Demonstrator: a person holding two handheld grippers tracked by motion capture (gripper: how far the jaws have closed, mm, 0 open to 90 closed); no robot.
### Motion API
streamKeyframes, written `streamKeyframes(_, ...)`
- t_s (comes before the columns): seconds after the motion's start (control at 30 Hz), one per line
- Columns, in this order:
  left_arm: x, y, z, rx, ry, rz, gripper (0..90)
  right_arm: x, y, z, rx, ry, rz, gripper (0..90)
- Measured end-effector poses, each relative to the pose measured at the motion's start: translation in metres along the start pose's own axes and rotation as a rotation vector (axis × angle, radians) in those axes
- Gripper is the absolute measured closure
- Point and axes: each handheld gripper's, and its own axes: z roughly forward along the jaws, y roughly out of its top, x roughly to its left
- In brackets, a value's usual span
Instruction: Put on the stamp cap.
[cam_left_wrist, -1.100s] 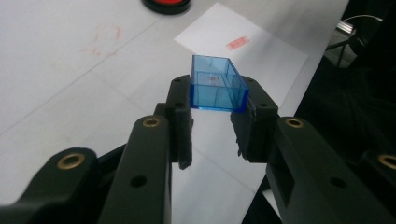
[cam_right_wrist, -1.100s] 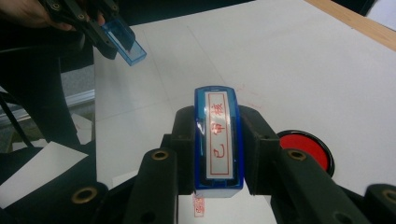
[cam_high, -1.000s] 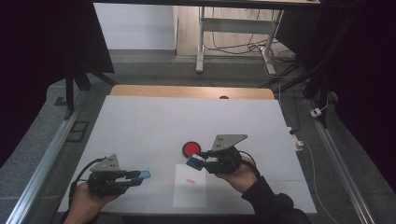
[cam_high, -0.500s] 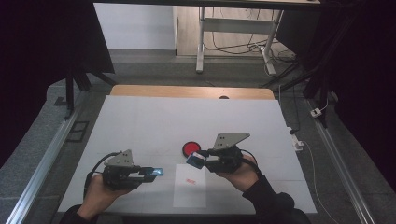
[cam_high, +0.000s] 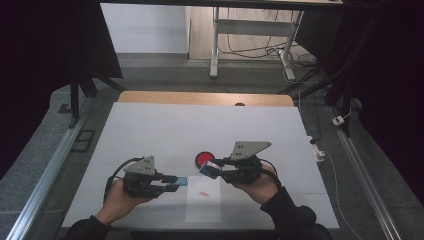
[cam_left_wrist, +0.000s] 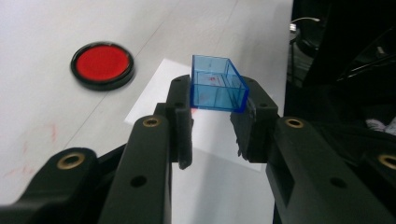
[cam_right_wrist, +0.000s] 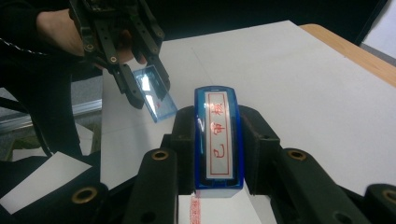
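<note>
My fingers (cam_left_wrist: 180, 128) on the left gripper (cam_high: 172, 183) are pinched snug around the clear blue cap (cam_left_wrist: 217, 84), and the right gripper (cam_high: 212, 168) is closed tight on the blue stamp (cam_right_wrist: 218, 135), red-lettered label facing up. Everything sits around the white paper sheet (cam_high: 202, 210) on the tabletop (cam_high: 150, 130): the stamp hovers just above its far edge, the cap just off its left side, and the red ink pad (cam_high: 204, 159) is just beyond it. There's a small red mark (cam_high: 203, 194) on the sheet. Cap's open mouth faces the stamp, so I'd guess capping comes next.
</note>
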Motion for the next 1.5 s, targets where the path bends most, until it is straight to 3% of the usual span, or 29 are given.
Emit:
streamKeyframes(0.5, 0.008, 0.015, 0.023, -0.004, -0.094, 0.047, 69.1, 0.002, 0.002, 0.0, -0.024, 0.027, -0.023, 70.2)
streamKeyframes(0.83, 0.014, 0.024, 0.036, -0.012, -0.16, 0.093, 69.3, 0.005, 0.002, 0.005, -0.03, 0.074, -0.041, 70.2)
streamKeyframes(1.07, 0.018, 0.028, 0.042, -0.021, -0.201, 0.104, 69.3, 0.007, 0.002, 0.008, -0.031, 0.104, -0.057, 70.2)
streamKeyframes(1.27, 0.018, 0.029, 0.045, -0.016, -0.221, 0.136, 69.4, 0.008, 0.002, 0.009, -0.033, 0.131, -0.07, 70.2)
streamKeyframes(1.5, 0.019, 0.028, 0.044, -0.03, -0.235, 0.137, 69.5, 0.009, 0.002, 0.009, -0.038, 0.151, -0.071, 70.2)
